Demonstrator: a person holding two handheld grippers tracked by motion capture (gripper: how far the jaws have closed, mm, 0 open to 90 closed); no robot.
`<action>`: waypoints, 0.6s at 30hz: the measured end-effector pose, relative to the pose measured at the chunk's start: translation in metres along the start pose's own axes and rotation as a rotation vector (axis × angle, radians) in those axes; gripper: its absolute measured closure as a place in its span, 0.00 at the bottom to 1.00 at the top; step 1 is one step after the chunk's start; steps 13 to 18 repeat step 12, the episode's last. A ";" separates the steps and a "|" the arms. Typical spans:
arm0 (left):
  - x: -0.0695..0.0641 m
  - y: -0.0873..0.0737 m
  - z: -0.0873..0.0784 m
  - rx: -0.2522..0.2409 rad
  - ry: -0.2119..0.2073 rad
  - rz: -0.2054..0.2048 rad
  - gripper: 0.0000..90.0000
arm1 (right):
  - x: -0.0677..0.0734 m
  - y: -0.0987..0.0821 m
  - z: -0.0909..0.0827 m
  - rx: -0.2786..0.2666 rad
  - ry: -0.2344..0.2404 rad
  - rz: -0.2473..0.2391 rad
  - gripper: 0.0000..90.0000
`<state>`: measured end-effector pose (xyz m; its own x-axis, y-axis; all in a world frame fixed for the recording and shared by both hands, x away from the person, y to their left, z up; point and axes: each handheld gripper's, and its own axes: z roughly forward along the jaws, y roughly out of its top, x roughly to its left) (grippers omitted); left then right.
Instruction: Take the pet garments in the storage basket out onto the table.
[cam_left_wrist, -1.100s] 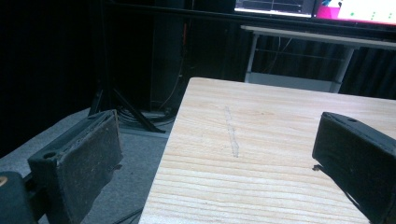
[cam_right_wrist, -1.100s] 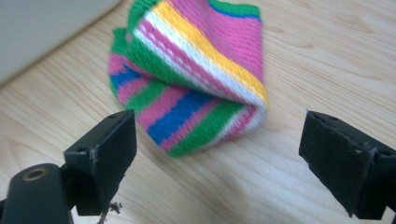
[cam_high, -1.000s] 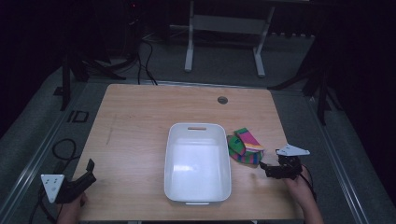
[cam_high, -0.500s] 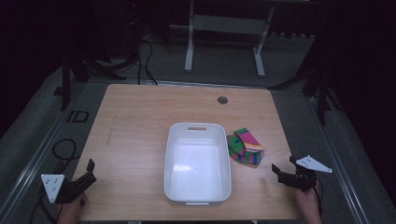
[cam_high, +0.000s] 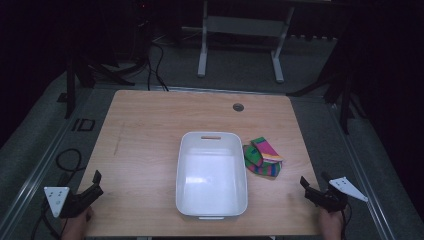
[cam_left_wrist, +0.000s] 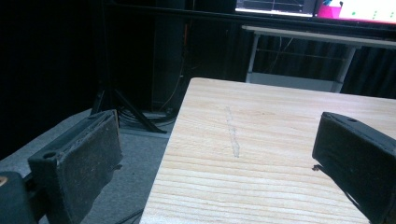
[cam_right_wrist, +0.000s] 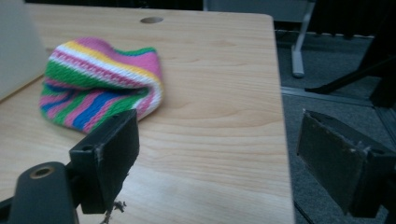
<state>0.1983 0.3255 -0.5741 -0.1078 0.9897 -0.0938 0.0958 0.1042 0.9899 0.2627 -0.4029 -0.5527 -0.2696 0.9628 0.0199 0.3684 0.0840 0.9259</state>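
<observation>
A white plastic bin (cam_high: 212, 175) stands empty at the middle of the wooden table (cam_high: 145, 135). Just right of it lies a folded striped knit cloth (cam_high: 262, 157) in pink, green, blue and yellow. The same cloth (cam_right_wrist: 100, 86) lies ahead and to the left in the right gripper view, touching the bin's wall (cam_right_wrist: 16, 51). My right gripper (cam_high: 306, 185) hovers open at the table's front right corner, nothing between its jaws. At the front left corner my left gripper (cam_high: 96, 183) is open and empty, straddling the table's left edge.
A round cable hole (cam_high: 238, 107) sits near the table's far edge. Beyond the table stand a metal desk frame (cam_high: 240, 45) and dark stands. Cables (cam_high: 65, 160) lie on the grey floor at the left.
My right gripper has pulled back from beside the cloth toward the front right corner. The left gripper has stayed put.
</observation>
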 end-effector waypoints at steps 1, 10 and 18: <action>0.000 0.000 0.000 0.000 0.000 0.000 0.02 | 0.000 0.000 0.000 0.000 0.000 0.000 0.15; 0.000 0.000 0.000 -0.003 0.001 0.002 0.02 | -0.001 -0.004 0.001 0.000 -0.017 0.000 0.15; 0.000 0.000 0.000 -0.002 0.002 0.002 0.02 | -0.001 -0.004 0.001 0.001 -0.012 -0.003 0.15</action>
